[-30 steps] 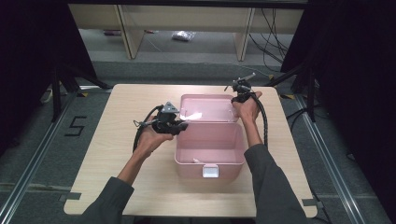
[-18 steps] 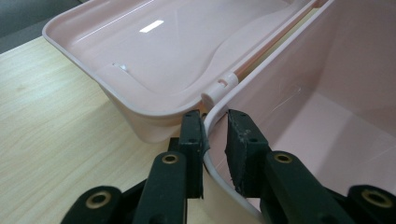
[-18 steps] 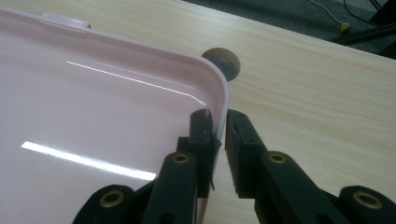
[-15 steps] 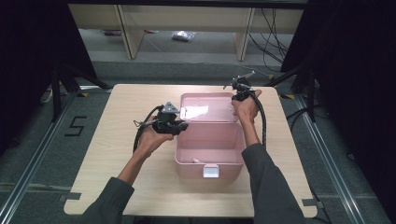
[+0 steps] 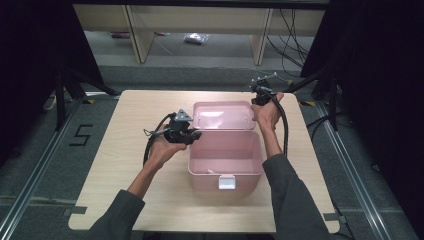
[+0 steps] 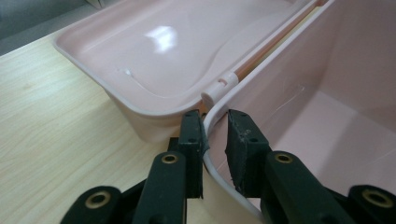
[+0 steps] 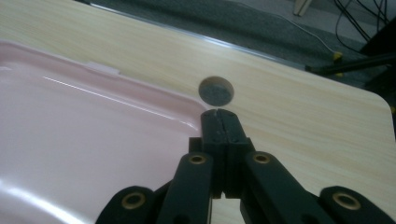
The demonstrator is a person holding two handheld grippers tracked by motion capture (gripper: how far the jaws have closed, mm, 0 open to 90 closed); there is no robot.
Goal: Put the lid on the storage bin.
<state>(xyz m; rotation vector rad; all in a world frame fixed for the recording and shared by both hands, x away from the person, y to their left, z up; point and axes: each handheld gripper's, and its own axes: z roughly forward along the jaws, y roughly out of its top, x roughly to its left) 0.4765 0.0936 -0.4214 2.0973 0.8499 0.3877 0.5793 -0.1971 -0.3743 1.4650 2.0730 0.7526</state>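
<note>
Tongs (image 6: pixel 215 140) astride the pink box's (image 6: pixel 299 102) curved rim, open lid (image 6: pixel 154 51) behind, on wooden table (image 6: pixel 51 135).

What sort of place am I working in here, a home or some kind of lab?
Most likely a lab or recording bay, not a home: a bare wooden table stands on grey floor marked with a taped number 5, dark curtains hang at both sides, and loose cables trail behind.

On the table (image 5: pixel 125 165): 1 pink box (image 5: pixel 225 160) with 1 lid (image 5: pixel 222 115) open behind it and 1 white latch (image 5: pixel 226 183) on its front wall. 2 grippers: 1 left gripper (image 5: pixel 192 134), 1 right gripper (image 5: pixel 257 92). 1 round hole (image 7: pixel 215 90) in the tabletop beside the lid.
</note>
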